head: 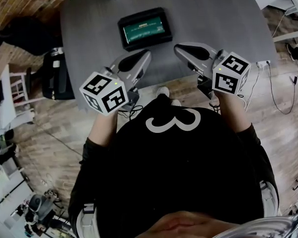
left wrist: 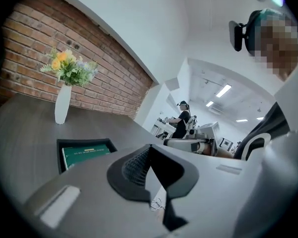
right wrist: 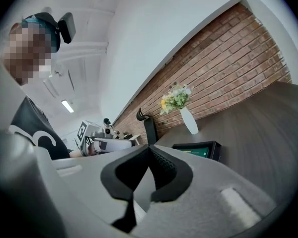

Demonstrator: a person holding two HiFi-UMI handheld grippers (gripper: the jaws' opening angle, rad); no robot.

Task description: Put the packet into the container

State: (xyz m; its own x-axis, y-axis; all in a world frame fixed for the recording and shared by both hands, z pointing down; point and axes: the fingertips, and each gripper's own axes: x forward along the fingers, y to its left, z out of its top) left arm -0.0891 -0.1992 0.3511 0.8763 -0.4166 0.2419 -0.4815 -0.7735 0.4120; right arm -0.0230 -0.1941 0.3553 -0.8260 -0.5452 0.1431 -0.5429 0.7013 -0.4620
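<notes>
Landmark is the container [head: 121, 31], a black tray on the grey table [head: 223, 19]. The green packet [head: 145, 29] lies flat inside it, printed face up, and fills most of the floor.

The left gripper [head: 144, 55] sits on the near side of the container, toward the person, off its near-left corner and not touching it. In the left gripper view the left gripper [left wrist: 149, 148] has its jaws together at the tips with nothing between them. The container [left wrist: 60, 157] shows ahead and to the left of them, and we see the packet [left wrist: 84, 154] in it.

The right gripper [head: 179, 47] is also on the near side, off the container's near-right corner and apart from it. In the right gripper view the right gripper [right wrist: 149, 148] has its jaws closed tip to tip and is empty too. The container [right wrist: 217, 151] sits ahead and to the right, with the packet [right wrist: 198, 153] inside.

Neither tool touches the packet or the container.

Beyond the container, on its far-left side, a white vase [left wrist: 62, 104] with flowers [left wrist: 69, 67] stands upright on the table, well apart from it. A brick wall [left wrist: 104, 83] runs behind the vase. A person [left wrist: 181, 121] stands far off in the background of the left gripper view.
</notes>
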